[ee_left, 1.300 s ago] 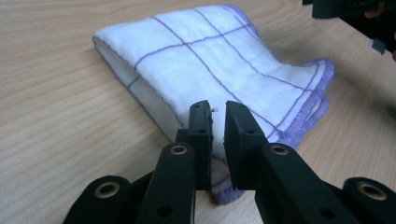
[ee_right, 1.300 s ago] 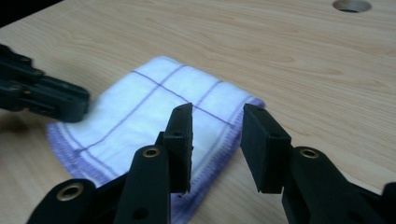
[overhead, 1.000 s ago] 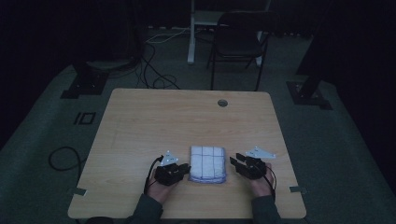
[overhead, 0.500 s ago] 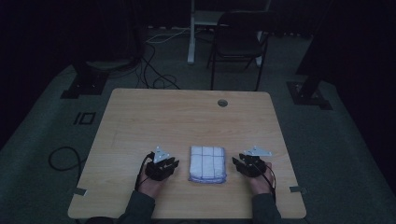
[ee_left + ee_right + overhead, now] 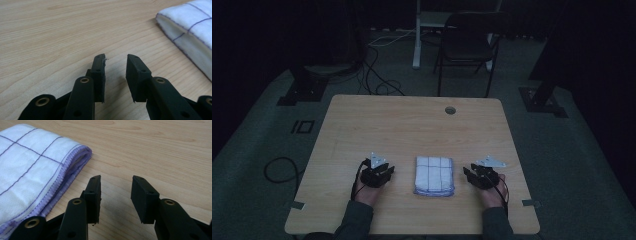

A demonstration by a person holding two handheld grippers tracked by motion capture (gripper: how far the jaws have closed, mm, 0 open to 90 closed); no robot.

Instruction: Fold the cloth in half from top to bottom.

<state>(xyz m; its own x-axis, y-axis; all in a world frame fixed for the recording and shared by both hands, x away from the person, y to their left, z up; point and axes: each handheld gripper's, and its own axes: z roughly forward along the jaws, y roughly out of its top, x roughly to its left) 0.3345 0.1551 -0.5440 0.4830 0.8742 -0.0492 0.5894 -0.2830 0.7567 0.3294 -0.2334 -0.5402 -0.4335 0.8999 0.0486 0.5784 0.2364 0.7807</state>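
A folded white cloth (image 5: 434, 175) with purple grid lines and a purple hem lies on the wooden table (image 5: 412, 130), near its front edge. My left gripper (image 5: 377, 172) rests to the cloth's left, a short gap away. Its jaws have just been opening and stand open with nothing between them (image 5: 115, 60); the cloth (image 5: 192, 27) lies off to their upper right. My right gripper (image 5: 479, 176) sits just right of the cloth, open over bare wood (image 5: 116, 181). The cloth's hemmed corner (image 5: 32, 167) lies to the left of its jaws, apart from them.
A round cable hole (image 5: 450, 110) is near the table's far edge. Beyond the table stand a dark chair (image 5: 467, 45) and a white desk leg (image 5: 417, 35). Cables (image 5: 377, 80) run over the floor, and dark stand bases (image 5: 304, 90) flank the table.
My left gripper has slid left, away from the cloth's edge, and its jaws have spread. The right gripper has stayed where it was.
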